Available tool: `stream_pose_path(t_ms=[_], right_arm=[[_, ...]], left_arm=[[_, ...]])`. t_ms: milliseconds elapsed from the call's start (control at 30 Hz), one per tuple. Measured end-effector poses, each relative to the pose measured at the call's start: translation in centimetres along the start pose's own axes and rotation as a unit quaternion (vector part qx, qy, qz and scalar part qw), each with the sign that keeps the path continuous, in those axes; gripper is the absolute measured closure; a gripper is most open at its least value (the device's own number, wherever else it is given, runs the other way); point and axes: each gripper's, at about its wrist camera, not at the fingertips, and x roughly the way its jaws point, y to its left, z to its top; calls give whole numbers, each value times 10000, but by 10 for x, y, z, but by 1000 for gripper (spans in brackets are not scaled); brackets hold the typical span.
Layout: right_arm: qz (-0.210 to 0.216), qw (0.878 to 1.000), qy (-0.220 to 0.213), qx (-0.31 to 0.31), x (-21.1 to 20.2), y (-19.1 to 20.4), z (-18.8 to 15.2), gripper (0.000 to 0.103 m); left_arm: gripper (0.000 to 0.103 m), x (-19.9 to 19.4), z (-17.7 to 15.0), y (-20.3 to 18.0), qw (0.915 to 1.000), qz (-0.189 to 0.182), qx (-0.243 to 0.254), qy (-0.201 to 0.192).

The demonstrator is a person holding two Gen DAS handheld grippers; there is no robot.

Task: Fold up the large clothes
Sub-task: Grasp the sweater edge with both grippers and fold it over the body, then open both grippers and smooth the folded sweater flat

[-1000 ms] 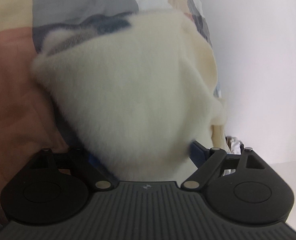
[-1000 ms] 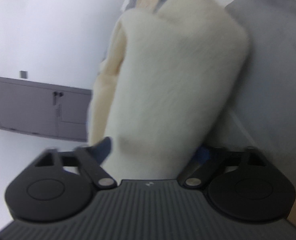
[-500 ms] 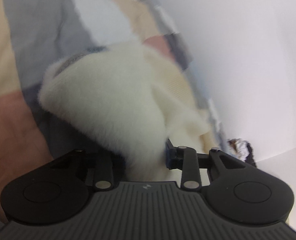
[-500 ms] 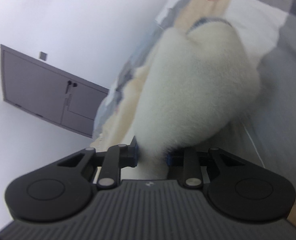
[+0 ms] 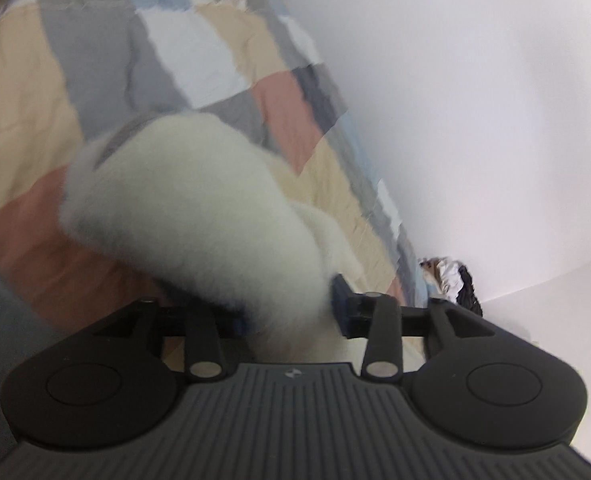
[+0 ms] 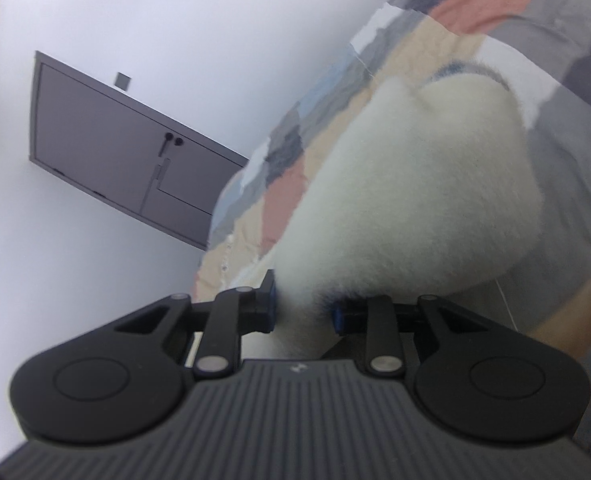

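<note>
A cream, fluffy fleece garment with a grey-blue trim hangs in front of a patchwork quilt. My left gripper is shut on a bunch of its fabric, which fills the gap between the blue pads. In the right wrist view the same garment bulges up from my right gripper, which is also shut on a fold of it. Both grippers hold the garment lifted off the quilt.
The patchwork quilt in beige, grey, white and terracotta squares covers a bed. A white wall runs beside it. A grey cabinet stands on the wall. A small dark and white bundle lies at the bed's far end.
Both grippers closed from wide open onto the fleece garment and then lifted it, so more quilt and wall show behind it.
</note>
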Motion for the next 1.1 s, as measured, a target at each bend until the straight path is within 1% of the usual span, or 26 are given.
stream_pose_path(t_ms=[33,67,100,167,200,367,600,733,833,933,1100], right_arm=[[20,10000,32,77,0,-5,-1,68],[79,9999,34,116,0,-7,-2,63],[150,9998,34,110,1,-8,-1,55],[282,9996,12,74,0,-6,2,47],[324,9995,10,51,1,-4,5,47],[444,9989,-74,105,10,6,26,47],[365,9991,-213,-5,45,9,59,47],[129,9997,-176,-98,73,6,75,49],[-124,9993,-116,-333,95,4,84,50],[-283,9981,-28,-548,118,-1,94,51],[-418,9952,15,-881,149,-6,105,51]], left_arm=[[50,1,0,0,10000,2,11,7],[49,2,1,1,10000,-25,30,-3],[49,4,3,2,10000,-70,41,-9],[49,9,9,0,9998,-172,19,-35],[48,10,12,-2,9998,-197,15,-62],[48,25,32,-19,9992,-352,63,-178],[46,70,68,-48,9980,-322,477,-253],[46,105,86,-54,9968,-180,726,-287],[46,132,99,-52,9959,-56,860,-259],[46,157,110,-47,9949,-3,985,-215],[46,194,125,-44,9910,113,1312,-254]])
